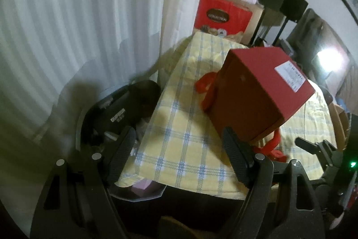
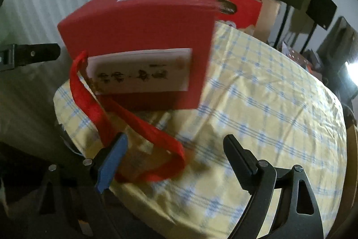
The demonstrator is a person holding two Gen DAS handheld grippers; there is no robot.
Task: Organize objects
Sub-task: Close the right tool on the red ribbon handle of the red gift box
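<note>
Both jaws wide on left gripper (image 1: 179,149) and right gripper (image 2: 174,156), gripping nothing; could snag red ribbon (image 2: 143,136), toppling red box (image 2: 138,46).

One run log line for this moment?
left tongs: open, empty | right tongs: open, empty | red box: on checked cloth

Dim indoor light, heavy fisheye, some motion blur

Both views curve hard and go black in the corners. The curtain (image 1: 67,37) glows soft white, and a blown-out bright spot (image 1: 329,62) glares at the right edge. The red box (image 2: 138,41) is smeared along its right side and throws a shadow onto the checked tablecloth (image 2: 268,104).
</note>
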